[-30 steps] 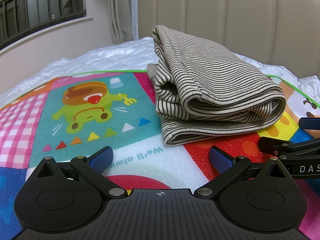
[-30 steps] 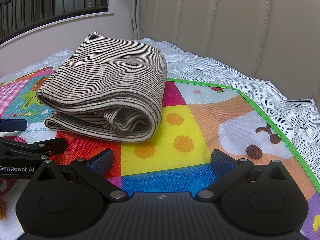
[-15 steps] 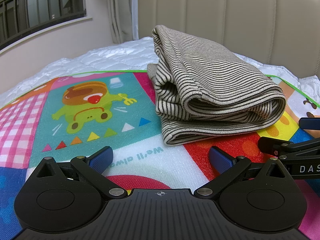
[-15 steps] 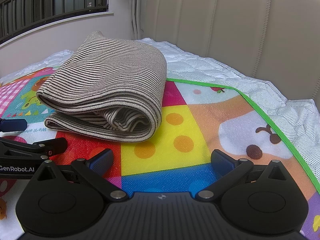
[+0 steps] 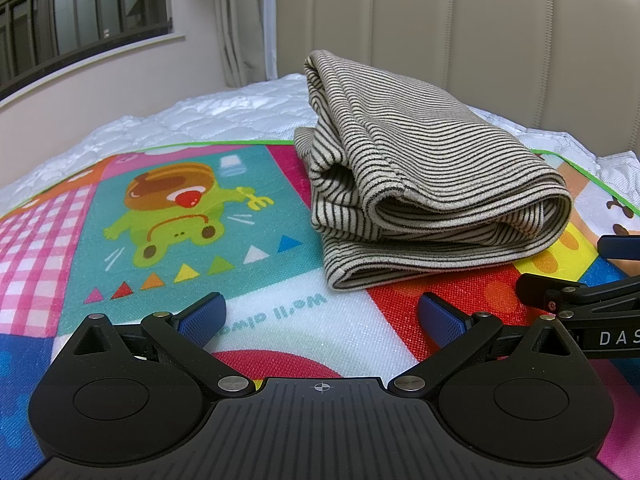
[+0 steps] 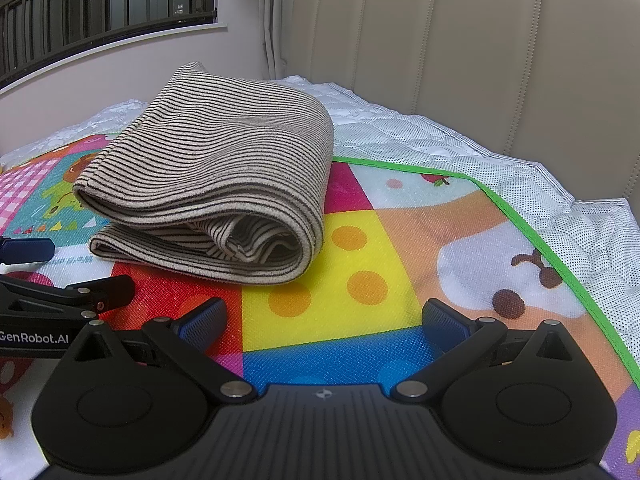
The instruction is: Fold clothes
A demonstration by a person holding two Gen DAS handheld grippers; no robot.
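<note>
The folded beige knit garment with dark stripes (image 5: 420, 196) lies on the colourful cartoon play mat (image 5: 168, 216), at one o'clock from the left tongs (image 5: 322, 314) and eleven o'clock from the right tongs (image 6: 324, 322). Both tongs gape apart, empty, about equally near.

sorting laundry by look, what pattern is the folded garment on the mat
Thin dark stripes on beige; the folded garment shows best in the right wrist view.

- Striped garment (image 5: 420, 184): soft ribbed knit cloth, matt.
- Play mat (image 6: 360, 264): woven-textured, slightly glossy plastic.
- Mattress cover (image 6: 460, 148): quilted mesh fabric.
- Headboard (image 6: 480, 60): smooth padded leatherette.
</note>
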